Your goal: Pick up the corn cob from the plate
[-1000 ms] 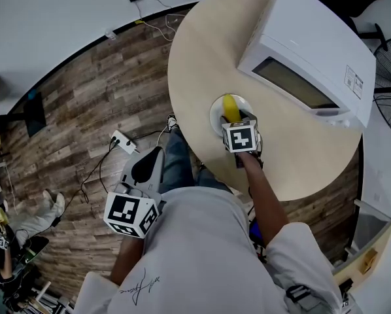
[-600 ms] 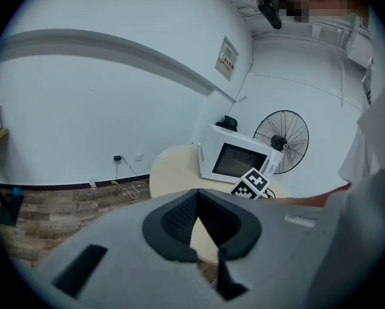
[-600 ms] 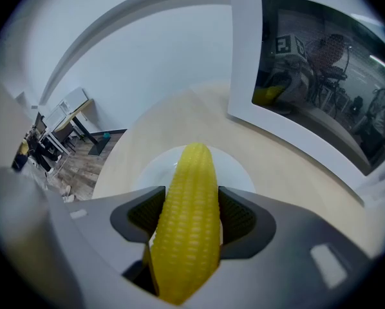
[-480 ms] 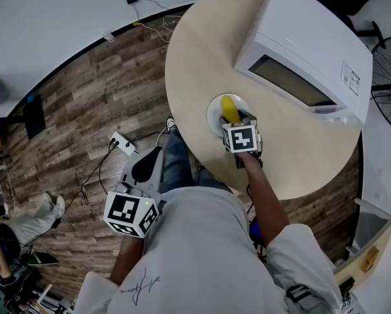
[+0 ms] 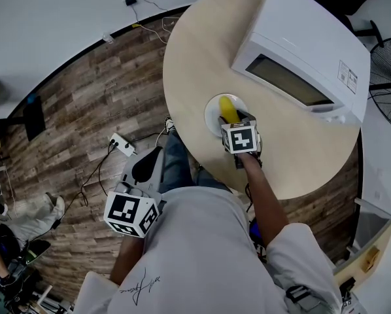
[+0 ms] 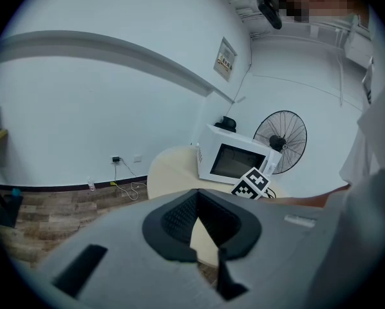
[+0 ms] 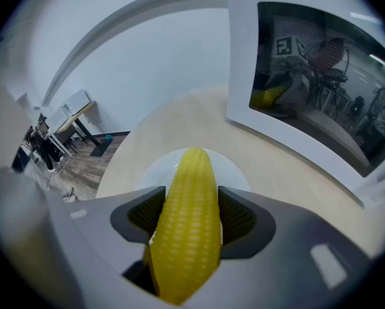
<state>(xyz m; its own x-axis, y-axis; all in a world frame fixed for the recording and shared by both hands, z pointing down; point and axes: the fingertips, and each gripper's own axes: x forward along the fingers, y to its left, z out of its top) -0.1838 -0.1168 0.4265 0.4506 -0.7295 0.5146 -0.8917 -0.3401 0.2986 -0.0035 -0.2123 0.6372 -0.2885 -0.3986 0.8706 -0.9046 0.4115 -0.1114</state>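
**Corn clamped across its thick middle, over the plate**

The right tongs (image 7: 191, 219) are clenched on the corn (image 7: 191, 172). One ribbed pad presses each flank, and the cob runs lengthwise between them with its tapered tip pointing toward the microwave (image 5: 300, 51). The corn sits above the white plate (image 5: 212, 110) near the tabletop (image 5: 195, 57) edge. No view shows whether its underside rests on the plate or has cleared it.

The left tongs (image 6: 202, 234) are closed on nothing, tips together, held low beside the person and well apart from the plate.

The cob looks light and stiff, so a modest squeeze should carry it without crushing. Its kernel rows give the pads some texture to bite on, though the surface has a smooth sheen. Being round and tapered, it could roll in the grip or slide out toward its narrow end if squeezed there. The best hold is the present one, across the fattest stretch near the balance point. A straight lift should keep the long tip from swinging down.
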